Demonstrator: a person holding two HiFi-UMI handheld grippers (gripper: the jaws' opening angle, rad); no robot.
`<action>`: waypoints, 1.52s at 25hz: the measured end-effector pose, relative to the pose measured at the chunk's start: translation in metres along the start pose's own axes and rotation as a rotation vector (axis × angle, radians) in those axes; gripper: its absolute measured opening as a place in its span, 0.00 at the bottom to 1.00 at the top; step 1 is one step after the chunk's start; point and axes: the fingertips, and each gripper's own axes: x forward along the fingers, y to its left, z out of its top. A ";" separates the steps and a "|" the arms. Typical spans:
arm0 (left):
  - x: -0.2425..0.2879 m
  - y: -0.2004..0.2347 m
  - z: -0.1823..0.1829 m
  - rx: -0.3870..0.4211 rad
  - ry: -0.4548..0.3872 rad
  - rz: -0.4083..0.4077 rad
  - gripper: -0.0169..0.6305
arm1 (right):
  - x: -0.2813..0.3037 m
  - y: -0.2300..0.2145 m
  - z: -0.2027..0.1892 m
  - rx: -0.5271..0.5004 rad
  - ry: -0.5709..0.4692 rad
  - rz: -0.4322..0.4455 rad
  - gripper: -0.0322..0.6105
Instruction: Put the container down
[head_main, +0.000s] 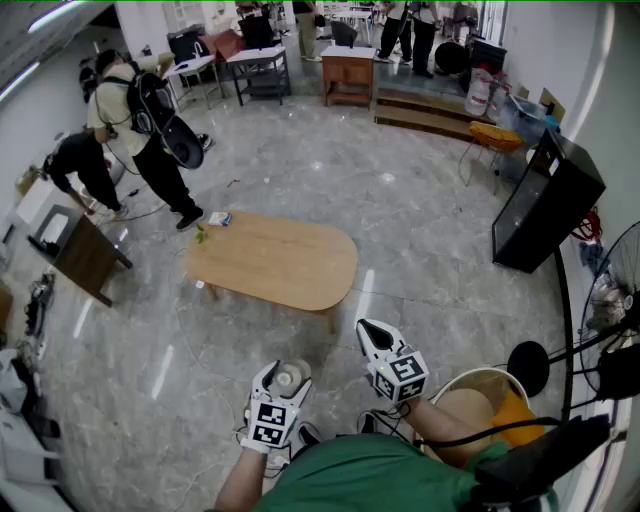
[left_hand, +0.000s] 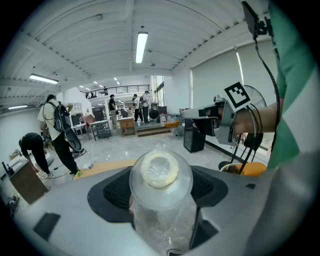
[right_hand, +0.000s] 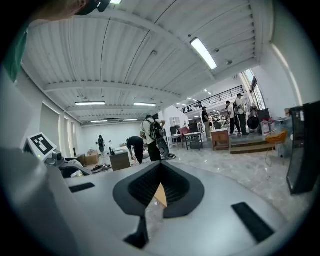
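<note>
Clear plastic container with round lid (left_hand: 161, 172) is up off the floor, clamped between the wide-spread jaws of the left gripper (head_main: 289, 372); dark ribbed pads press on both its sides; lid end faces away from the camera in the left gripper view; in the head view it sits at 6 o'clock of the frame, close to the person's green shirt (head_main: 370, 475)

Right gripper (head_main: 369, 332) just at 3 o'clock of the left one, not touching it; jaws closed to a narrow V, nothing between them, only a sliver of table and floor showing through the gap

Oval light-wood low table (head_main: 280, 260) at 12 o'clock of both grippers, well apart, on grey polished stone floor (head_main: 420, 200); small blue-white box (head_main: 219, 218) at the table's 10 o'clock end; cannot tell if it is on the top or on the floor

Black tall cabinet (head_main: 545, 205) at 2 o'clock; standing person with black backpack (head_main: 140, 110) at 10 o'clock; 2nd person bent over (head_main: 80, 165) just at 9 o'clock of that 1
</note>
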 end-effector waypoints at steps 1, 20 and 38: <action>-0.004 0.003 -0.003 -0.003 0.000 0.003 0.56 | 0.001 0.005 -0.002 0.001 0.004 0.002 0.08; -0.064 0.090 -0.020 0.030 -0.042 0.004 0.56 | 0.025 0.093 0.022 -0.045 -0.052 -0.054 0.08; -0.041 0.154 -0.045 -0.027 0.039 0.045 0.56 | 0.109 0.118 -0.010 -0.022 0.029 0.044 0.08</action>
